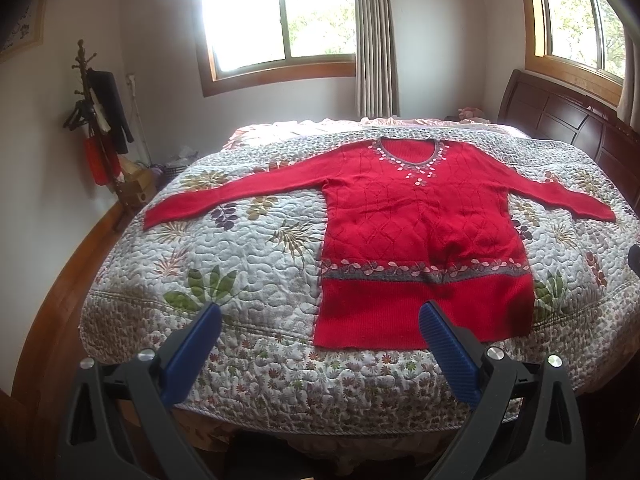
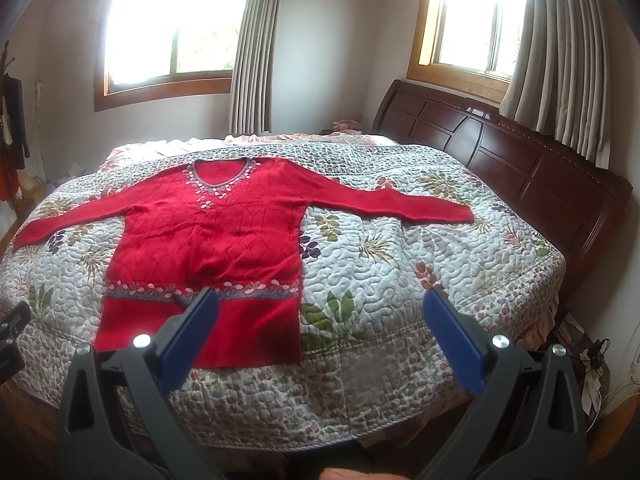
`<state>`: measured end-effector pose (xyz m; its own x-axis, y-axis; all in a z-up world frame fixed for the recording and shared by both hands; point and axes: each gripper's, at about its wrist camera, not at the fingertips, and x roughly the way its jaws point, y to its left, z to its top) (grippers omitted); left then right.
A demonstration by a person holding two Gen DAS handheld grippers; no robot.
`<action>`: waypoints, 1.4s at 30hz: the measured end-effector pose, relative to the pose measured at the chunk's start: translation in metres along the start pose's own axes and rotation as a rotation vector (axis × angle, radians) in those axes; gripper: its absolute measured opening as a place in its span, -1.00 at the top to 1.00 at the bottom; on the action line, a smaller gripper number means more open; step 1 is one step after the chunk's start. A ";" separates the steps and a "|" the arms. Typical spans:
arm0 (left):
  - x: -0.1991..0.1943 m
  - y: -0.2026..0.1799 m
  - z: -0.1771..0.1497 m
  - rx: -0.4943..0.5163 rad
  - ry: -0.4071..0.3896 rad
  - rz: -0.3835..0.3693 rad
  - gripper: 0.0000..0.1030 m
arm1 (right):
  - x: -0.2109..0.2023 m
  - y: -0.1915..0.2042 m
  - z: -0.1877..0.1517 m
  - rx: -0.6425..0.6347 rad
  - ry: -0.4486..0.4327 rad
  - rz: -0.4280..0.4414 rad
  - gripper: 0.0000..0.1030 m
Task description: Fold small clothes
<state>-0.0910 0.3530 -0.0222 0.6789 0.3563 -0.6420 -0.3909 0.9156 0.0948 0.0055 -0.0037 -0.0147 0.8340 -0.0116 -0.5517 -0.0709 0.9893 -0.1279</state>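
A red knitted sweater point(image 1: 416, 220) lies flat and face up on the quilted bedspread point(image 1: 248, 264), both long sleeves spread out sideways, V-neck toward the far side. Its hem, under a grey and pink patterned band, points at me. My left gripper point(image 1: 320, 312) hovers open above the near edge of the bed, by the hem's left corner, holding nothing. In the right wrist view the same sweater point(image 2: 208, 232) lies left of centre. My right gripper point(image 2: 320, 300) hangs open over the bedspread point(image 2: 400, 272), next to the hem's right corner, with nothing between its fingers.
A dark wooden headboard point(image 2: 520, 168) bounds the bed on the right. A coat stand point(image 1: 100, 128) with hanging clothes stands by the left wall. Two windows with curtains point(image 2: 252, 48) are behind the bed. Cables lie on the floor point(image 2: 592, 356) at the right.
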 end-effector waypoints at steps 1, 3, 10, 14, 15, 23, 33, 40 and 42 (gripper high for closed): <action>0.000 0.000 0.000 0.000 0.000 0.000 -0.93 | 0.000 0.000 0.000 0.001 0.001 0.001 -0.96; 0.000 0.000 0.000 0.000 0.000 0.000 -0.93 | -0.001 0.000 0.000 0.001 0.000 0.000 -0.96; 0.001 0.000 0.000 0.001 0.001 0.000 -0.93 | -0.001 0.000 0.000 0.000 0.002 0.000 -0.96; 0.003 -0.001 0.000 0.002 0.002 -0.001 -0.93 | 0.003 -0.001 0.000 -0.002 0.005 -0.002 -0.96; 0.003 -0.001 0.000 0.001 0.001 -0.002 -0.93 | 0.003 -0.001 0.000 -0.002 0.004 -0.004 -0.96; 0.005 -0.004 0.002 0.007 0.000 -0.002 -0.93 | 0.007 -0.003 0.000 -0.003 0.005 -0.005 -0.96; 0.025 0.005 -0.003 -0.043 -0.099 -0.059 -0.93 | 0.019 0.002 -0.009 -0.082 -0.078 0.058 -0.95; 0.046 0.007 0.020 -0.010 -0.129 -0.113 -0.93 | 0.032 -0.013 0.013 -0.168 -0.273 0.056 -0.94; 0.049 0.005 0.029 -0.009 -0.203 -0.106 -0.93 | 0.034 -0.034 0.026 -0.106 -0.388 0.116 -0.96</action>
<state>-0.0421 0.3805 -0.0309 0.8271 0.2894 -0.4818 -0.3159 0.9484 0.0273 0.0501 -0.0344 -0.0074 0.9599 0.1752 -0.2189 -0.2159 0.9599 -0.1787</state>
